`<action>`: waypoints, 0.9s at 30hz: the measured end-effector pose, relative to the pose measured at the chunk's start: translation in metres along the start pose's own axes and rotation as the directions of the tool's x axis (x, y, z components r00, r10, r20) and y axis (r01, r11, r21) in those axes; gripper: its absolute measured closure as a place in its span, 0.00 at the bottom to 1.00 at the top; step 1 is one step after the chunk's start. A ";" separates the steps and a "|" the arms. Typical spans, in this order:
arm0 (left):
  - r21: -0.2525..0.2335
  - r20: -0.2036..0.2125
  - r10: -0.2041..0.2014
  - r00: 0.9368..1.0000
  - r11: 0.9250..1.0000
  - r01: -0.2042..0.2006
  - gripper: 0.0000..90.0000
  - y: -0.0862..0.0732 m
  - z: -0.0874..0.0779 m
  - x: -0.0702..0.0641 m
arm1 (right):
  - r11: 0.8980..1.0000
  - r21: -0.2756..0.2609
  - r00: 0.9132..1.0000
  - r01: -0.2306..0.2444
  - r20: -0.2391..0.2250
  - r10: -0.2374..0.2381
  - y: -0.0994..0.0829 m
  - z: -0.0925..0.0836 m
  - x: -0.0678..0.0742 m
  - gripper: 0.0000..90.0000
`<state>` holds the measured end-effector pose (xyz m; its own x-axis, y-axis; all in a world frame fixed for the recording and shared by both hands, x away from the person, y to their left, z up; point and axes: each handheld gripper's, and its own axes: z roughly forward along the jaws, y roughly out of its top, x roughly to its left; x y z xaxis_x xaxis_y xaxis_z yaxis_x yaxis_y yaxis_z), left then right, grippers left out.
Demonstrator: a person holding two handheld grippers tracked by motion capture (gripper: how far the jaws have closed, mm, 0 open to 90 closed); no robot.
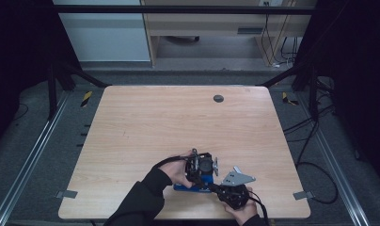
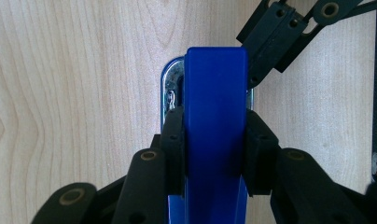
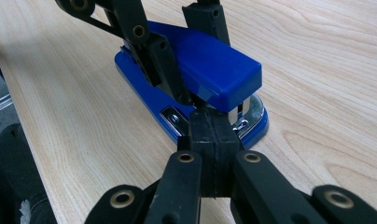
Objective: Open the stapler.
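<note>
Right gripper (image 3: 213, 122) closed, its tips at the front of a blue stapler (image 3: 210, 70)

In the right gripper view the two black jaws rise from the bottom edge pressed flat against each other, and their joined tips reach into the gap at the stapler's front end, between the blue top arm and the blue base with its shiny metal plate. Whether the tips touch the metal cannot be told. The stapler lies on the wooden table (image 3: 326, 93), running away from the tips towards the upper left. Beyond the tips, the left gripper (image 3: 189, 60) comes down from the top edge with one black jaw on each side of the stapler's top arm.
</note>
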<state>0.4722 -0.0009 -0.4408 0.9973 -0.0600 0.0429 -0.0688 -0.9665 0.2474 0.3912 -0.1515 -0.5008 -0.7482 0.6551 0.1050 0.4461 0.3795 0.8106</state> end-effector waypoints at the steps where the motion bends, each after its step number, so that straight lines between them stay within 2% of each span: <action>1: 0.000 0.000 0.000 1.000 1.000 0.000 0.73 0.000 0.000 0.000 | 1.000 0.000 1.000 0.000 0.000 0.000 0.000 0.000 0.000 1.00; 3: -0.002 0.012 -0.005 1.000 1.000 0.005 0.73 -0.001 0.000 0.001 | 1.000 0.002 1.000 -0.001 0.000 0.001 0.000 0.000 0.000 1.00; 13: -0.011 0.017 -0.013 1.000 1.000 0.013 0.73 -0.002 0.000 0.001 | 1.000 0.003 1.000 -0.006 0.000 0.006 0.001 0.000 0.000 1.00; 17: -0.015 0.008 -0.003 1.000 1.000 0.003 0.73 -0.002 -0.001 0.001 | 1.000 0.006 1.000 -0.009 -0.001 0.009 0.001 0.000 0.000 1.00; 18: -0.016 0.015 -0.011 1.000 1.000 0.012 0.73 -0.003 -0.001 0.001 | 1.000 0.008 1.000 -0.009 -0.002 0.009 0.001 0.000 0.000 1.00; 27: -0.024 0.017 -0.006 1.000 1.000 0.006 0.73 -0.004 -0.001 0.002 | 1.000 0.007 1.000 -0.012 -0.001 0.012 0.001 0.000 0.000 1.00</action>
<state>0.4746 0.0029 -0.4403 0.9980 -0.0586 0.0250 -0.0632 -0.9606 0.2705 0.3918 -0.1509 -0.5001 -0.7433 0.6590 0.1151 0.4585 0.3766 0.8049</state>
